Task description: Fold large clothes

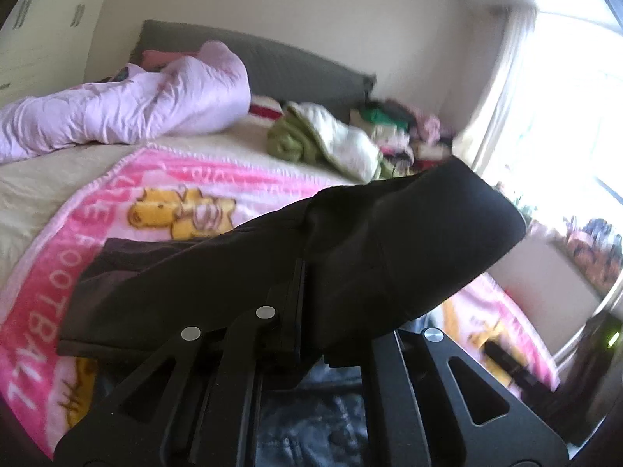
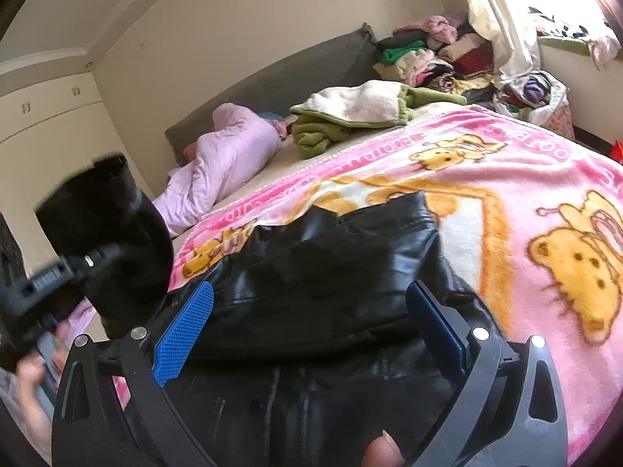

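**Left gripper pinching a black jacket sleeve, right gripper spread above the jacket body**

Left gripper [image 1: 311, 311], seen from its own wrist camera, has its black fingers closed tight on a black sleeve [image 1: 409, 233]. That sleeve is lifted off the bed and stretches forward and to the right, ending in a rounded cuff. More of the dark garment trails to the left and lies on a pink teddy-bear blanket [image 1: 58, 272] printed with the word FOOTBALL.

Right gripper [image 2: 311, 327] has its jaws wide apart, holding nothing. Its blue textured pads [image 2: 183, 334] sit on either side of a shiny black leather jacket [image 2: 331, 280], which lies crumpled on the pink blanket directly below and ahead. At the bottom edge of the right wrist view, a fingertip of the person's right hand [image 2: 383, 451] shows. At the left edge of the same view, blurred, the left gripper [image 2: 58, 276] appears with the raised sleeve [image 2: 105, 210] in its grip, and the person's left hand [image 2: 31, 381] below it.

Further up the bed, past the blanket's edge, a green and cream fleece garment [image 2: 350, 113] sits in a loose heap. To its left lies a pale pink quilt [image 2: 229, 155], bunched against a dark grey headboard [image 2: 292, 74]. In the far corner by the bright window, a pile of mixed clothes [image 2: 428, 58] is stacked near a cream curtain [image 2: 498, 11].
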Demonstrator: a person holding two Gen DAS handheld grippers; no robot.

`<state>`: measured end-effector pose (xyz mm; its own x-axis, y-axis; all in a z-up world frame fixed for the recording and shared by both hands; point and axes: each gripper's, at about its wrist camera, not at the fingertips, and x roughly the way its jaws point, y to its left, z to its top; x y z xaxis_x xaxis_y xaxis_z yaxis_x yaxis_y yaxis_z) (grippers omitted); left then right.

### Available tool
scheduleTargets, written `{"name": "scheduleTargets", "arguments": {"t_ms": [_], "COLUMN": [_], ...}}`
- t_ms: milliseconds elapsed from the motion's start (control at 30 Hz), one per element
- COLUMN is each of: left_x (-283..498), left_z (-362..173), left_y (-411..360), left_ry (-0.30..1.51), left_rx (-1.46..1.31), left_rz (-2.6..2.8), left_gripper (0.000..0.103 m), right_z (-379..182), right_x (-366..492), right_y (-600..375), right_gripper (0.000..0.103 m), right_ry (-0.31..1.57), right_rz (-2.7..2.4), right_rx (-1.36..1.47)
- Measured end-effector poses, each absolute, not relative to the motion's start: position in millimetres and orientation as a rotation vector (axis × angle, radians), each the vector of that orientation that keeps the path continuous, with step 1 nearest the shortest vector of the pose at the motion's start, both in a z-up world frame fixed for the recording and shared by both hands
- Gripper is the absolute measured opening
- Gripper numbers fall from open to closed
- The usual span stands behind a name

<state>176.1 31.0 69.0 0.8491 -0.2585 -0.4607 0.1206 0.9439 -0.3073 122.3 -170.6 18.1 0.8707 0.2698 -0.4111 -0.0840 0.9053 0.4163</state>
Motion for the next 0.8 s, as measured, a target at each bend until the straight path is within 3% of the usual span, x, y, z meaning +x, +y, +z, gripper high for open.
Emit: {"name": "scheduleTargets", "arguments": {"t_ms": [200,333,400,467,567,600,633,800], "left_x": [186,190,192,193,193,193,193,175], "left_z": [39,17,7,-2,-16,-18,-20,-15], "left_y": [9,-12,-22,-30,-43,-45,-47,-52], "left_ry": [0.611,0.681,0.718,0.757,0.815,0.837,0.872,0.899], "left_rx": [-0.184,-0.083,-0.032,0.014,0.105,0.114,0.103,0.108], "left_rz": [-0.217,-0.223,-0.225,-0.225,-0.2,-0.212,-0.256,-0.345], "left_gripper": [0.003,0.009,0.02,0.054,0.061,0.072,0.095,0.093], "right_z": [11,8,7,6,-3,-8,-11,-18], "right_x": [124,127,128,132,141,145,148,167], "right_y": [-187,-193,-196,-200,-204,-204,-205,-192], "right_gripper": [0.099,0.099,0.099,0.099,0.099,0.099,0.099,0.099], "right_ry": [0.495,0.51,0.515,0.528,0.584,0.614,0.635,0.734], "right_rz": [0.169,0.175,0.184,0.205,0.272,0.299,0.316,0.384], "right_rx": [0.444,0.48,0.5,0.533,0.625,0.665,0.691,0.716]}}
